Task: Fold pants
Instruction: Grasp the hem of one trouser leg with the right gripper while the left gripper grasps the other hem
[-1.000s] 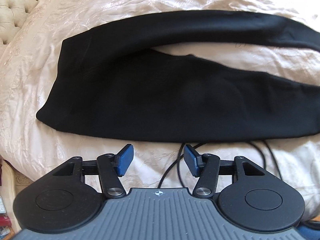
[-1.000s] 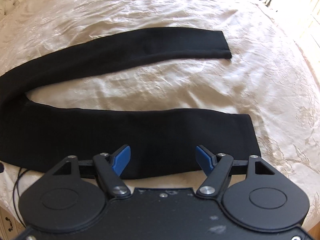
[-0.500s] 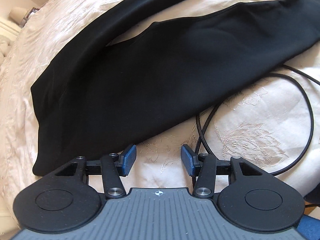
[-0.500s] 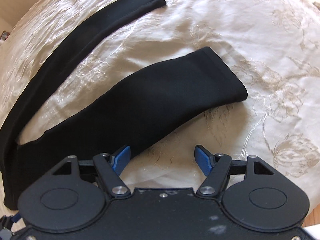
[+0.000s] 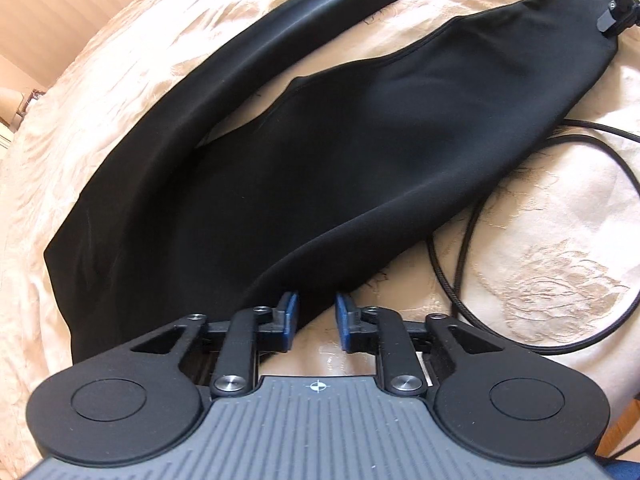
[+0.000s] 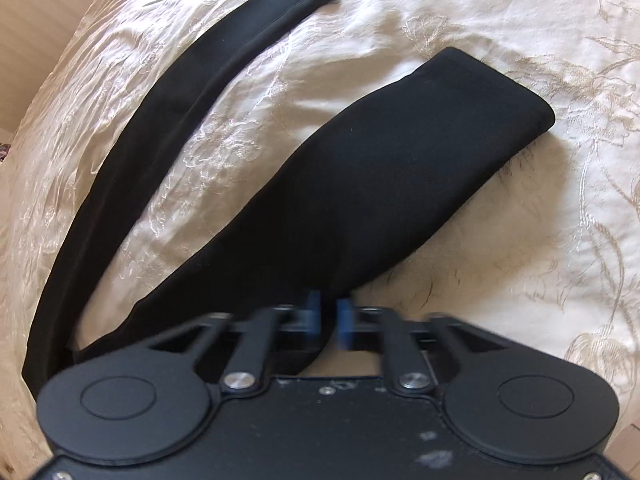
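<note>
Black pants [image 5: 320, 160] lie flat on a cream embroidered bed cover [image 5: 540, 300], legs spread in a V. My left gripper [image 5: 316, 318] sits low at the near edge of the waist end. Its jaws are closing, with a gap still showing; the fabric's edge reaches the left pad [image 5: 289, 314] and runs between the two. In the right wrist view the nearer leg [image 6: 380, 180] ends in a cuff at the right, and the farther leg [image 6: 208, 64] runs up left. My right gripper [image 6: 329, 316] is shut on the nearer leg's near edge, its pads blurred.
A black cable [image 5: 472, 240] loops over the bed cover to the right of the left gripper. Black hardware of the other hand-held tool [image 5: 618, 4] shows at the far end of the nearer leg. The bed cover [image 6: 500, 20] spreads wide beyond the cuffs.
Both grippers have come down closer to the pants and rolled. The left jaws have narrowed around the fabric edge. The right jaws went from wide open to shut on the leg.
</note>
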Action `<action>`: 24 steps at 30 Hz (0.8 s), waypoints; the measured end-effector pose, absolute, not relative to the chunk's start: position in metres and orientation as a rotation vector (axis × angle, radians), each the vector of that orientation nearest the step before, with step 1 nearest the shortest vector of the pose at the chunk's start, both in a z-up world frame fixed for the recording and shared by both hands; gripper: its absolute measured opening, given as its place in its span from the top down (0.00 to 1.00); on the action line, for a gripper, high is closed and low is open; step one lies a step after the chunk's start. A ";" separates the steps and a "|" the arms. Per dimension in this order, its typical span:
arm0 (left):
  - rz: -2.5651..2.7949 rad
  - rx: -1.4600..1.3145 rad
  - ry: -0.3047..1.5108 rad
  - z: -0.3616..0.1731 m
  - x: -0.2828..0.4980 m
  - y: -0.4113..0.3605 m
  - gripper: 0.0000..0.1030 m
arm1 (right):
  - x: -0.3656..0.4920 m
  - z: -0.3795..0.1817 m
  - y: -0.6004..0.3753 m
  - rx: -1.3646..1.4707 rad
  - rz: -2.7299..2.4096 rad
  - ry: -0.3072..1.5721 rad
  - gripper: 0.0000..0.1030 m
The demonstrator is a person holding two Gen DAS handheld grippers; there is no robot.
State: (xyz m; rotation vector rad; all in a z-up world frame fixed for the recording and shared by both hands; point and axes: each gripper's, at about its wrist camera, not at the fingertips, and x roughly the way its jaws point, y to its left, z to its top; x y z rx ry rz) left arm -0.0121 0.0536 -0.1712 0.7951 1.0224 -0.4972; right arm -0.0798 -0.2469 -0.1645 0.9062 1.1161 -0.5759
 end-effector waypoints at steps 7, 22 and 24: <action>-0.490 0.595 1.031 -0.153 0.005 0.102 0.97 | -0.079 -0.149 -0.243 0.909 -0.621 1.053 0.96; -0.568 0.656 0.931 -0.124 0.002 0.105 0.67 | -0.051 -0.115 -0.251 0.856 -0.560 1.014 0.96; -0.626 0.690 0.934 -0.129 -0.017 0.102 0.61 | -0.047 -0.115 -0.252 0.840 -0.555 1.023 0.96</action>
